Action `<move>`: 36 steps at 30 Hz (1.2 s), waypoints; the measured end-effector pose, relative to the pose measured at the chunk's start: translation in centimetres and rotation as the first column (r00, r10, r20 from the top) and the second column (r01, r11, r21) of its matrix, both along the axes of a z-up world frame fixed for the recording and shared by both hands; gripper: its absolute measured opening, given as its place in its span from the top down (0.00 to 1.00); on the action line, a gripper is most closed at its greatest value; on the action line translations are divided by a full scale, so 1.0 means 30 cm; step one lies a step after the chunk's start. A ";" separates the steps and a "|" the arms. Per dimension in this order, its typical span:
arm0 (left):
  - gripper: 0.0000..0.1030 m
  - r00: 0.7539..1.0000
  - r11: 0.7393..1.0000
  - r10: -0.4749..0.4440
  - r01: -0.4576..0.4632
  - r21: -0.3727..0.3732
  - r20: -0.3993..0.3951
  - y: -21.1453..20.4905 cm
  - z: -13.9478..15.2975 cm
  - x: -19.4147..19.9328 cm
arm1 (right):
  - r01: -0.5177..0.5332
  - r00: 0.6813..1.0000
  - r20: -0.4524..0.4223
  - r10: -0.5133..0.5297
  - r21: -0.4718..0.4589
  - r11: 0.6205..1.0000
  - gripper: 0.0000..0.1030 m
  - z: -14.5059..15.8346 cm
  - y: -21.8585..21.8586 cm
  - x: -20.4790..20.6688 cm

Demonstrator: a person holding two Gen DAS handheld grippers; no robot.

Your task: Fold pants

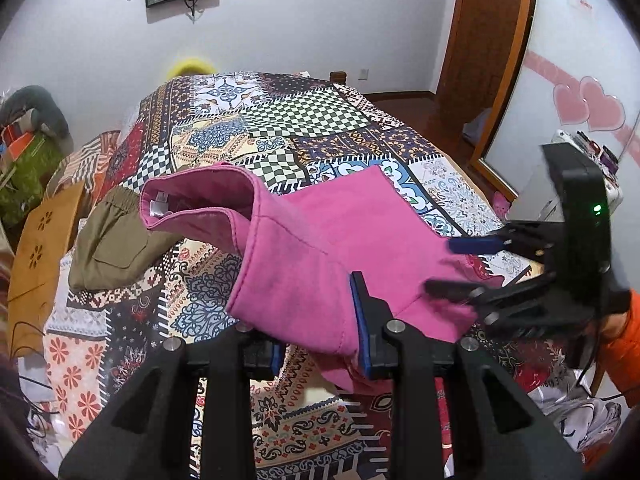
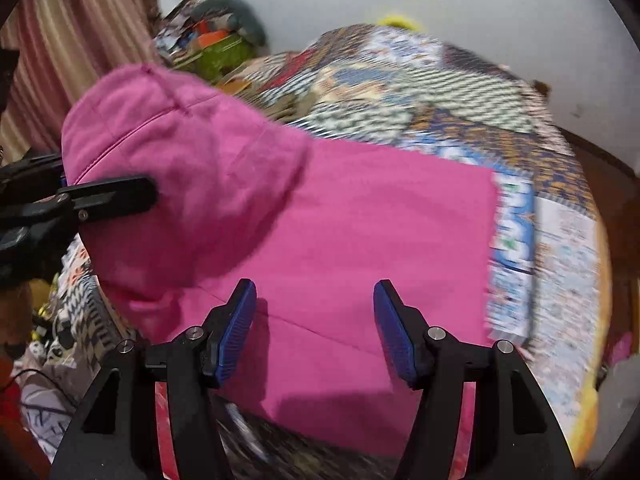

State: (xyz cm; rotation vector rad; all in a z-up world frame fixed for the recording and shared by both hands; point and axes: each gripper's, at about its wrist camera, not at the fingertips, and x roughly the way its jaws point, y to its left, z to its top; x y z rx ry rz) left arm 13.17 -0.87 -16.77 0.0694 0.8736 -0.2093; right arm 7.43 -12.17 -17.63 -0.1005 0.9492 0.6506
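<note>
Pink pants (image 1: 320,240) lie on the patterned bed cover (image 1: 280,128), their waistband end lifted and draped across my left gripper (image 1: 320,344). The cloth passes between its blue pads and hides the left one; the jaws stand wide. My right gripper (image 1: 460,264) shows at the right of the left wrist view, jaws apart, over the pants' edge. In the right wrist view the right gripper (image 2: 315,320) is open and empty above the flat pink pants (image 2: 380,240). The left gripper's finger (image 2: 112,196) presses against the raised fold.
Olive-green pants (image 1: 116,240) lie folded on the bed at the left. A brown cardboard piece (image 1: 40,248) sits beside them. A cluttered pile (image 1: 28,152) stands at far left. A wooden door (image 1: 480,40) and a mirror with pink hearts (image 1: 584,108) are at the right.
</note>
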 end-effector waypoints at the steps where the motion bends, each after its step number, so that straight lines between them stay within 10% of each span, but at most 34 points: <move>1: 0.73 1.000 1.000 -0.005 0.005 0.003 0.002 -0.005 0.003 0.001 | 0.019 1.000 0.002 -0.019 -0.007 1.000 0.44 -0.001 -0.027 -0.002; 36: 0.74 0.959 0.969 -0.245 0.244 -0.022 -0.145 -0.363 -0.092 0.156 | 0.206 0.976 -0.092 -0.200 0.066 0.976 0.44 -0.083 -0.271 -0.052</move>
